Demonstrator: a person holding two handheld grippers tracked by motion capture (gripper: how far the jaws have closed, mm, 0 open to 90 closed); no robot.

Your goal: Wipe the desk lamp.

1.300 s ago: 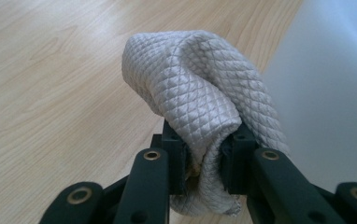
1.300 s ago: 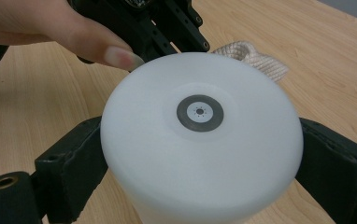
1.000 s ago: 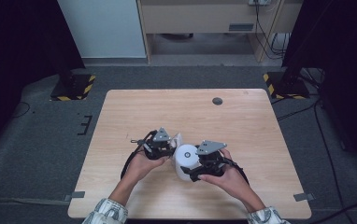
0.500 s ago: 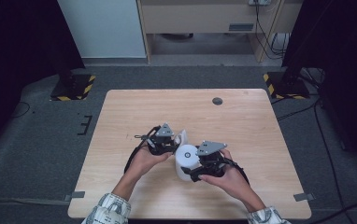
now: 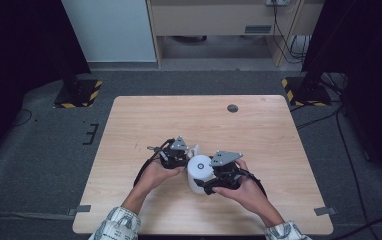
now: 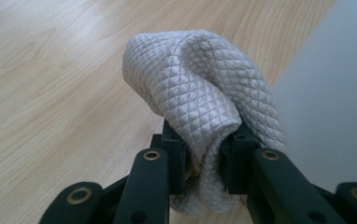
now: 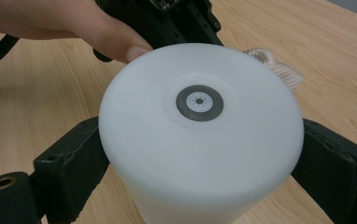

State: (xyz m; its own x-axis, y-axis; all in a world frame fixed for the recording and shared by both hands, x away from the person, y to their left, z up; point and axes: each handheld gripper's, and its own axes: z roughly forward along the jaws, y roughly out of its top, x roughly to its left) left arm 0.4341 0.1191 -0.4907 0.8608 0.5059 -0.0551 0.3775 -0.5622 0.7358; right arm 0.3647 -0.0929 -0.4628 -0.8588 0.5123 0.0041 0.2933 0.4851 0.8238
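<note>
Left gripper view puts us right on the action: the left claw is clamped shut on a bunched grey cloth, quilted in a fine diamond weave, the fabric pinched between the two black jaws and ballooning out above them. Soft, light, floppy stuff, I'd say; it folds wherever it's squeezed, so a bite on a thick fold like this one looks the safe hold, and a thin edge could slip free. Just to the claw's right looms the pale wall of the white tub.

Over in the right gripper view, the right claw has its jaws spread wide around that tub, pads pressed on either side of its body below the rim. It stands bottom up, a small dark ring mark in the middle of the flat face. Smooth, matte plastic, probably light and fairly stiff, but slick at the sides; a grip low and square across the wall should keep it from twisting. Beyond it, a thumb of the other hand and a bit of the cloth.

From the high view, both claws meet at the tub near the person's edge of the counter, pale bare wood with a small dark disc well beyond. Farther out: grey carpet, striped stand bases, a cabinet and cables.
</note>
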